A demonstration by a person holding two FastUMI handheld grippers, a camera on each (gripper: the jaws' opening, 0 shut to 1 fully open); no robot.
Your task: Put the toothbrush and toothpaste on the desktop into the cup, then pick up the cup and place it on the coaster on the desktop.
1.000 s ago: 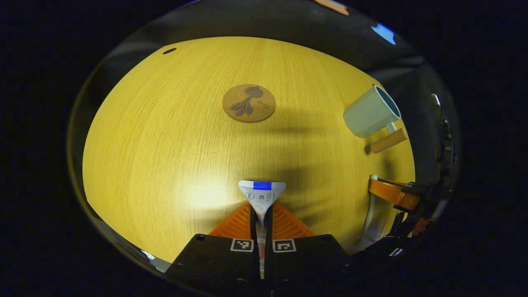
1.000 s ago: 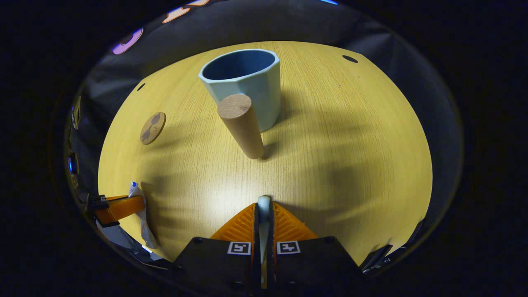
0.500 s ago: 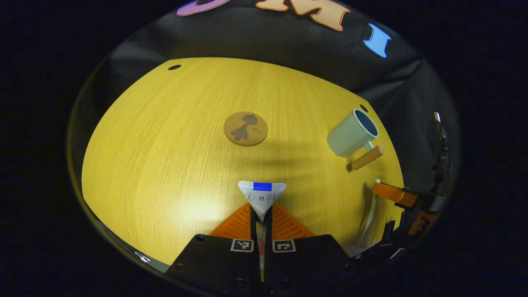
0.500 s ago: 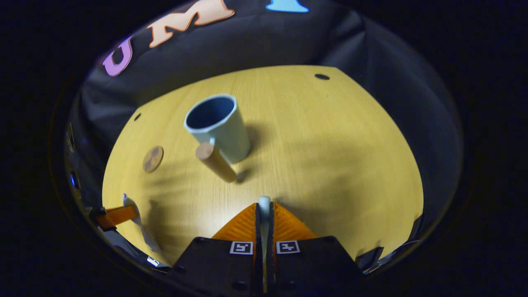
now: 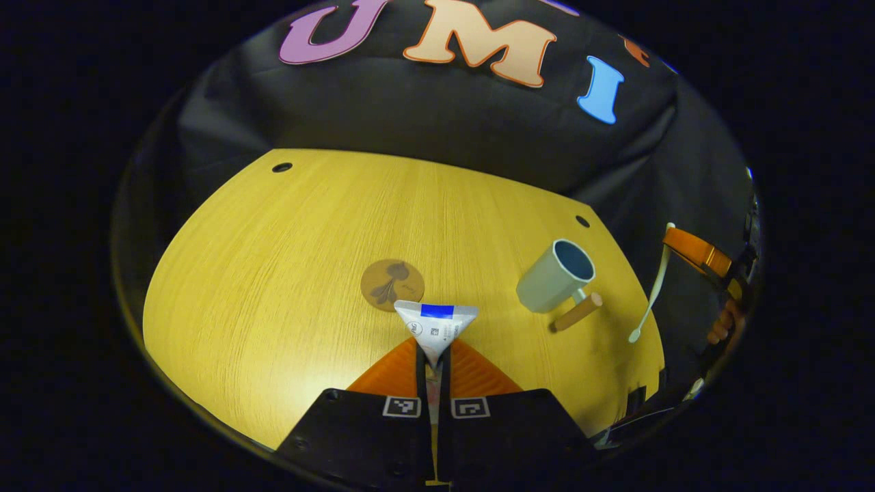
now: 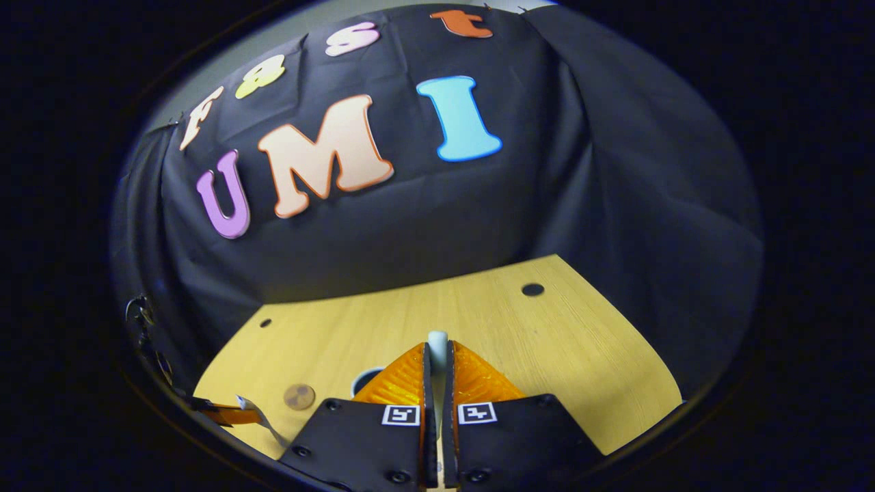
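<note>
My left gripper (image 5: 435,350) is shut on the white toothpaste tube (image 5: 435,321), whose crimped end sticks out past the fingers, high above the table. Below it lies the round cork coaster (image 5: 392,284). To its right stands the pale blue cup (image 5: 555,276) with its wooden handle (image 5: 577,312). Farther right, the right gripper (image 5: 677,239) holds the white toothbrush (image 5: 653,287) hanging down beside the cup. In the right gripper view my right gripper (image 6: 437,354) is shut on the toothbrush (image 6: 437,339); the cup's rim (image 6: 362,377) peeks out left of the fingers, far below.
The yellow wooden table (image 5: 273,273) has small dark holes (image 5: 281,167) near its far corners. Black cloth walls stand behind and to the right. A hand (image 5: 721,324) holds the right gripper. The left gripper (image 6: 232,412), toothpaste (image 6: 263,425) and coaster (image 6: 299,396) sit low left.
Both grippers have risen well above the table with the toothpaste and toothbrush still clamped. The right gripper has tilted up, so the cup has dropped from the middle to the bottom of its view.
</note>
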